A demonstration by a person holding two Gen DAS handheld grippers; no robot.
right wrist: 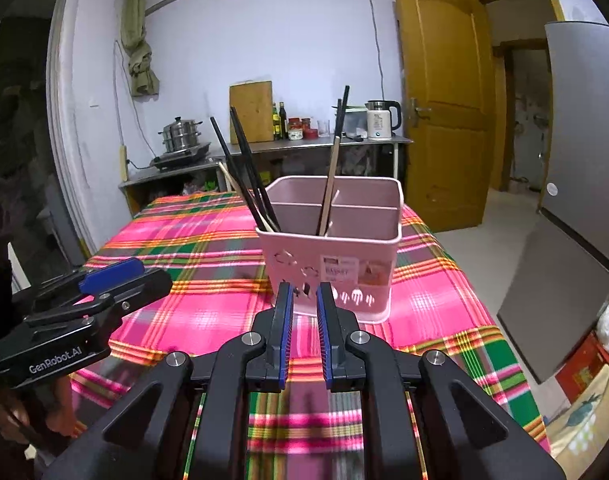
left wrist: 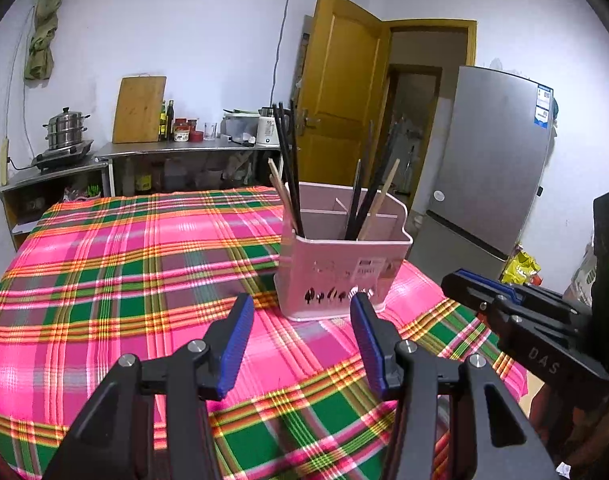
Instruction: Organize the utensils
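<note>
L tongs (left wrist: 300, 312): spread wide, nothing in them. The pink holder (left wrist: 340, 276) stands right ahead, a bit to their right, near the far right corner of the surface (left wrist: 104, 264). In its left part black chopsticks (left wrist: 290, 168) and pale wood ones (left wrist: 282, 196) stick up and lean left. In the middle part more black sticks and one wood stick (right wrist: 330, 184) lean right. R tongs (right wrist: 304, 300): a small gap, pinching nothing, aimed straight at the holder's front wall. Both look about as near; I think R lines up best w/ the wood stick.

Table (left wrist: 104, 280) – plaid cloth (right wrist: 208, 248), pink holder (left wrist: 340, 272) (upright)
</note>
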